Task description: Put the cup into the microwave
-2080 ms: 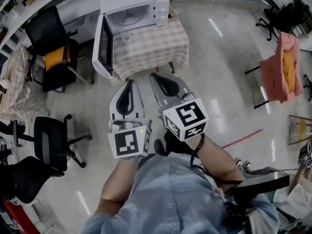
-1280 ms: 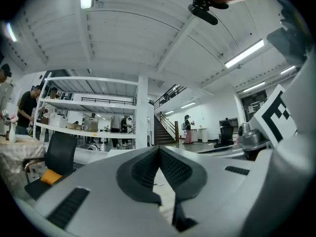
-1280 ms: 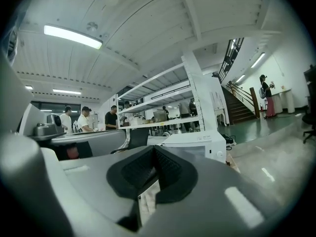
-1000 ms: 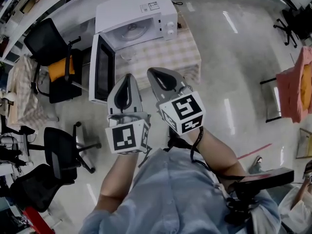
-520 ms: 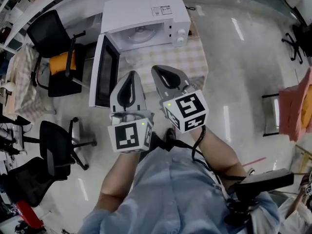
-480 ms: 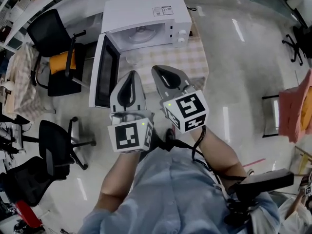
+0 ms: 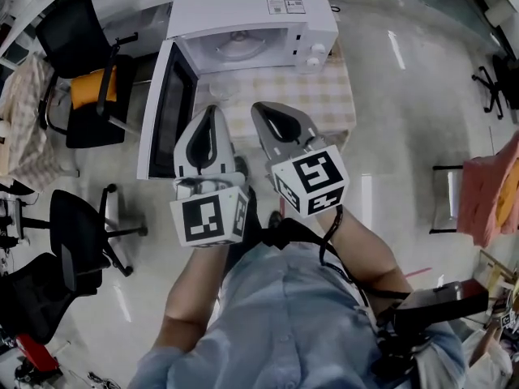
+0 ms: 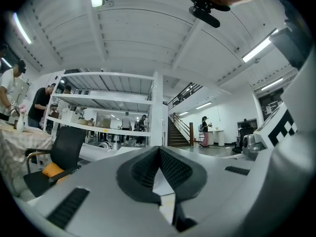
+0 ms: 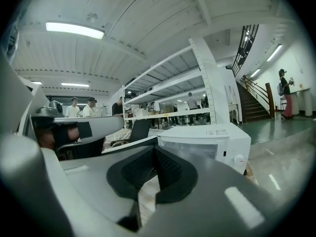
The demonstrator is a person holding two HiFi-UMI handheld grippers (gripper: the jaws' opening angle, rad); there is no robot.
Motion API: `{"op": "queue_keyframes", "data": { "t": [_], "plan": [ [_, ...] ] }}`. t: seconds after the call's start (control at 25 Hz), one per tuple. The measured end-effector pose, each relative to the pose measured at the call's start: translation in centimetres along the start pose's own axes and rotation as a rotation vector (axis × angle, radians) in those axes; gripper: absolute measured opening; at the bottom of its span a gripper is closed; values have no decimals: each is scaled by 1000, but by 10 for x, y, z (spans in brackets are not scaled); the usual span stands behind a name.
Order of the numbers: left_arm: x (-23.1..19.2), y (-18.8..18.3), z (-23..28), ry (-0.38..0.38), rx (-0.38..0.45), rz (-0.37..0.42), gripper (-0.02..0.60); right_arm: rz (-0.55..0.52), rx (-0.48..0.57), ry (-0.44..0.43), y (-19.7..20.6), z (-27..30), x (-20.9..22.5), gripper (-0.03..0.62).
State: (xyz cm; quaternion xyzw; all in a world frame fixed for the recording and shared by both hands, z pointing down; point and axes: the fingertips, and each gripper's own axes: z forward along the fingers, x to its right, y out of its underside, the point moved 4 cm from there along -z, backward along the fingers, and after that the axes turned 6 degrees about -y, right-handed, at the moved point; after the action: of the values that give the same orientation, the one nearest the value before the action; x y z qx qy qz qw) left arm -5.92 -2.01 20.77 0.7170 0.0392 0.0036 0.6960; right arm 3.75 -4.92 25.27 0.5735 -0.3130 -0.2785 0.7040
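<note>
We face the open white microwave [image 7: 243,6].
Our left gripper [image 7: 211,110] and right gripper [image 7: 259,108] are clenched empty; a clear glass cup [image 7: 224,90] stands before it.

No legible txt; sticker [image 7: 287,6] on microwave [image 7: 231,2] too small.

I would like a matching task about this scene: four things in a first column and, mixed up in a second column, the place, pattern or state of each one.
1. microwave door
2. right gripper
3. orange cushion
4. table

A. on a black chair
B. shut, holding nothing
C. checked pattern
D. swung open

Pairs: 1-D, 2-B, 3-A, 4-C.
</note>
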Motion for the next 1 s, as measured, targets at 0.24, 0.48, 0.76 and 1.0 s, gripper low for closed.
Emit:
{"op": "queue_keyframes", "data": {
  "t": [0.24,0.48,0.76,1.0],
  "plan": [
    [-11,30,19,11,-19,-8,6,15,-17,-16,29,26,11,3],
    [-25,64,32,1,-34,-22,6,14,-26,-22,59,45,19,8],
    [-37,106,51,-18,-60,-21,6,26,-53,-30,100,67,38,23],
    [-54,147,70,-40,-71,-31,6,47,-81,-30,145,92,58,26]
  ]
}}
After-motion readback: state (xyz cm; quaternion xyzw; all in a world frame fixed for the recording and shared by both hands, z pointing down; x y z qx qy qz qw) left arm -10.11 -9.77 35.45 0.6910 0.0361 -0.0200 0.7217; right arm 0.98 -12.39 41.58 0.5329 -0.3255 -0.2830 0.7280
